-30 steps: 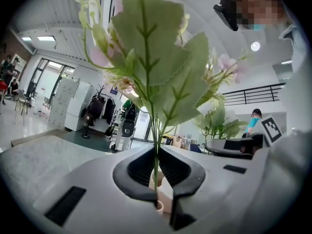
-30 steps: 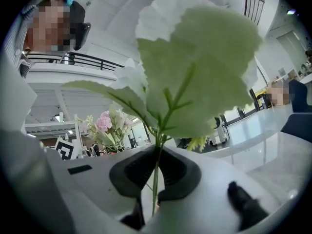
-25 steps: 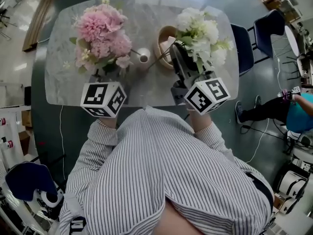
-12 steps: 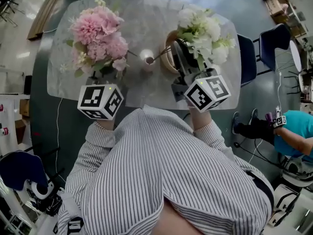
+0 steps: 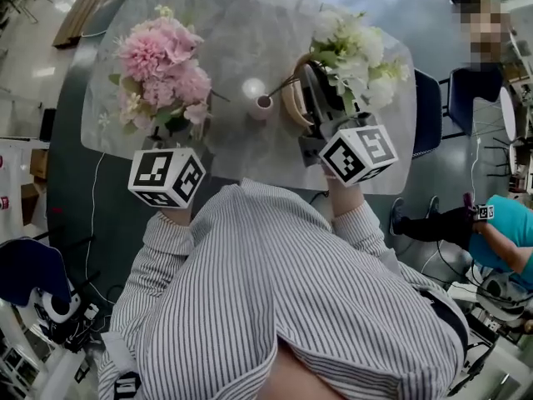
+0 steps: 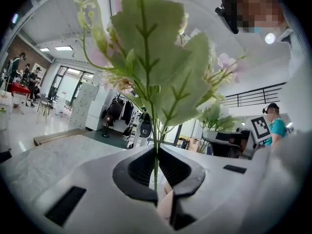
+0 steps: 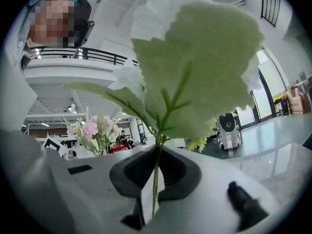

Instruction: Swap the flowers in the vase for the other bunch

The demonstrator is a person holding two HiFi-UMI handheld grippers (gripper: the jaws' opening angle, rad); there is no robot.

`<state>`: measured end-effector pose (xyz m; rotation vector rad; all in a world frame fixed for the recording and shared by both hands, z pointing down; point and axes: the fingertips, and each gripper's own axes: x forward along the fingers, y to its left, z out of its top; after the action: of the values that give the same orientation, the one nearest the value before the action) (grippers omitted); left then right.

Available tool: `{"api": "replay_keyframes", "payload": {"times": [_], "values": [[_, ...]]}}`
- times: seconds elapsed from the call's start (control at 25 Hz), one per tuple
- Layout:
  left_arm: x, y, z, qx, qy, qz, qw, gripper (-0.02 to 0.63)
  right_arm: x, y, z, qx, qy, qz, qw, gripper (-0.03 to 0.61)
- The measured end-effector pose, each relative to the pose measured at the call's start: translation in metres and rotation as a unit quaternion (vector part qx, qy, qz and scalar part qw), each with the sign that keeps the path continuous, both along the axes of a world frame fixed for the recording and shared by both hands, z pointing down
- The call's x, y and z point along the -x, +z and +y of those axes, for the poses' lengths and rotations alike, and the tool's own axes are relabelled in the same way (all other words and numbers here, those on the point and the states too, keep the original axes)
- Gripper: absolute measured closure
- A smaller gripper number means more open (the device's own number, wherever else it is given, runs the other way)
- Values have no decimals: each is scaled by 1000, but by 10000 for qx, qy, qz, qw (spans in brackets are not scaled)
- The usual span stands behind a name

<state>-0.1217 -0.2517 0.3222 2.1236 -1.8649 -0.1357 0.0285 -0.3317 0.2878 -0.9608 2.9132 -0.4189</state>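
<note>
**A:** Closest to you, below your striped shirt (image 5: pixel 275 290), the left gripper (image 6: pixel 157 174) has its jaws nipped onto a thin green stem of the pink bunch (image 5: pixel 162 65).

**B:** Your right gripper (image 7: pixel 155 177) matches it: its jaws are pressed together on a stem of the white bunch (image 5: pixel 354 52), with the leaves standing straight up out of the pads.

**A:** Both bunches hang over the marble table (image 5: pixel 241 23). You're holding the pink one over its left end and the white one over its right end, and both grippers come in across the near edge.

**B:** The small vase (image 5: pixel 260 105) stands upright about mid-table, between the two bunches. A thin stalk runs from near its mouth towards the white bunch (whether it sits in the vase, I cannot tell).

**A:** Just right of the vase is a wooden bowl (image 5: pixel 293 98), partly hidden by your right gripper.

**B:** Past the table's right end stands a dark chair (image 5: pixel 429 111).
</note>
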Motion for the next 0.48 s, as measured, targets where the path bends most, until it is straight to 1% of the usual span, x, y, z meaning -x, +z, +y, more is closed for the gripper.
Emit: {"api": "replay_keyframes", "payload": {"times": [0.12, 0.48], "values": [[2, 4, 3, 71, -28, 19, 10000, 580, 5, 4, 0, -9, -75, 38, 10000, 554], [17, 31, 4, 382, -56, 126, 9992, 580, 31, 36, -5, 191, -294, 418, 9985, 554]]}}
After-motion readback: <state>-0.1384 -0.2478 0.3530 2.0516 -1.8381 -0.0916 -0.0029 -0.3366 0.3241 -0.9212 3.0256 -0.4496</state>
